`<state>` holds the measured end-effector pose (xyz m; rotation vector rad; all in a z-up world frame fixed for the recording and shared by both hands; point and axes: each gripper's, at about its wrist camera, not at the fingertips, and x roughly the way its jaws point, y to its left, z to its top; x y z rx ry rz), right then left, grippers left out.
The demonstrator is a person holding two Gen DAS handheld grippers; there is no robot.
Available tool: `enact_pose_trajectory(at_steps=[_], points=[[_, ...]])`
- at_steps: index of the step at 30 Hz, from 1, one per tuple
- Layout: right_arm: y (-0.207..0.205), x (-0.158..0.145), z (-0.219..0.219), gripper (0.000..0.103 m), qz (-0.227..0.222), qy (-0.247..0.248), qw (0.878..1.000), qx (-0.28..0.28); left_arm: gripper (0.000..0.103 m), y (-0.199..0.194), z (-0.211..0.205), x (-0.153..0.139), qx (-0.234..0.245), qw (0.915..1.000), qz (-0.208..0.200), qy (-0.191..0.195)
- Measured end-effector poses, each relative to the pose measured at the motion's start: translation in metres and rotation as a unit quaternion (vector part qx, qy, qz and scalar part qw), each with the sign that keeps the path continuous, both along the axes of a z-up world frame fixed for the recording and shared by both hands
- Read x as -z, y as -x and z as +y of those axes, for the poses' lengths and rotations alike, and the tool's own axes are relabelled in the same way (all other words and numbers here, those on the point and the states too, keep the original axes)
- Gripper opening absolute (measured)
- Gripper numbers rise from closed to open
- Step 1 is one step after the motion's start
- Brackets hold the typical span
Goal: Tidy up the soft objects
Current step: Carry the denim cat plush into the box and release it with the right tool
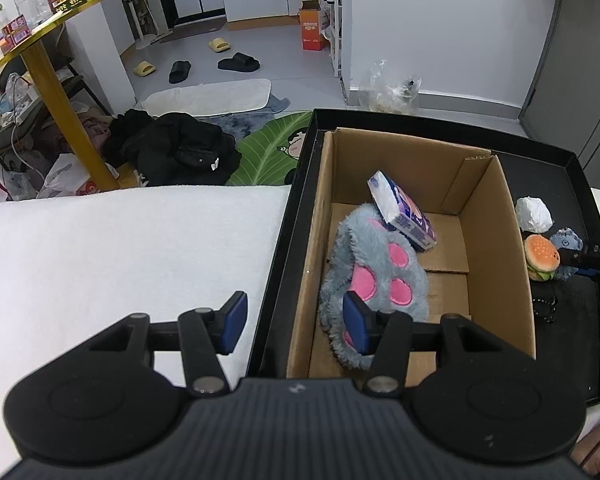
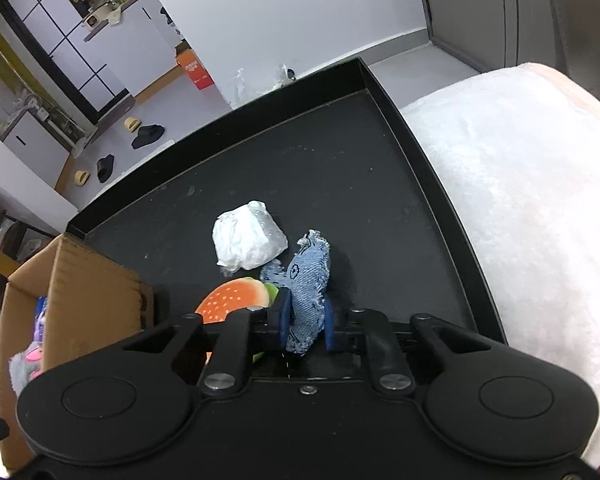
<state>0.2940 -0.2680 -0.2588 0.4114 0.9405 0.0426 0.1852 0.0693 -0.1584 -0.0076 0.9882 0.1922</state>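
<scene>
In the right wrist view my right gripper is shut on a frayed blue denim piece that stands up from the black tray. A burger plush lies just left of it and a crumpled white wad behind it. In the left wrist view my left gripper hangs open with nothing between its pads, straddling the left wall of the cardboard box. Inside the box lie a grey furry paw with pink pads and a tissue pack. The burger plush, white wad and denim piece show at the right.
The black tray holds the box and rests on a white fluffy cover. A small black ring-like item lies on the tray near the burger. Beyond the edge is the floor with dark clothes, slippers and a gold-legged table.
</scene>
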Motion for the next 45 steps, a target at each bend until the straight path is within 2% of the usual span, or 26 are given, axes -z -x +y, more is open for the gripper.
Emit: enact_pose_trajectory(at_steps=[8,13,21,34,45], points=[[0.023,-0.022,-0.003,0.015,-0.008,0.011,1.0,0.002,0.051,0.003,0.002,-0.005,-0.001,0.9999,-0.011,0.011],[0.033,-0.047,0.001,0.015,-0.027,0.019,0.999,-0.013,0.051,0.007,0.004,-0.007,-0.002,0.9996,-0.02,0.021],[0.042,-0.07,0.013,0.015,-0.044,0.017,0.998,-0.039,0.051,0.011,0.01,-0.01,-0.005,0.9986,-0.034,0.039],[0.047,-0.099,0.067,0.016,-0.068,0.03,0.992,-0.099,0.051,0.011,0.02,-0.007,-0.011,0.997,-0.038,0.066],[0.037,-0.105,0.107,0.016,-0.072,0.036,0.987,-0.139,0.051,0.009,0.023,-0.003,-0.008,0.9966,-0.035,0.074]])
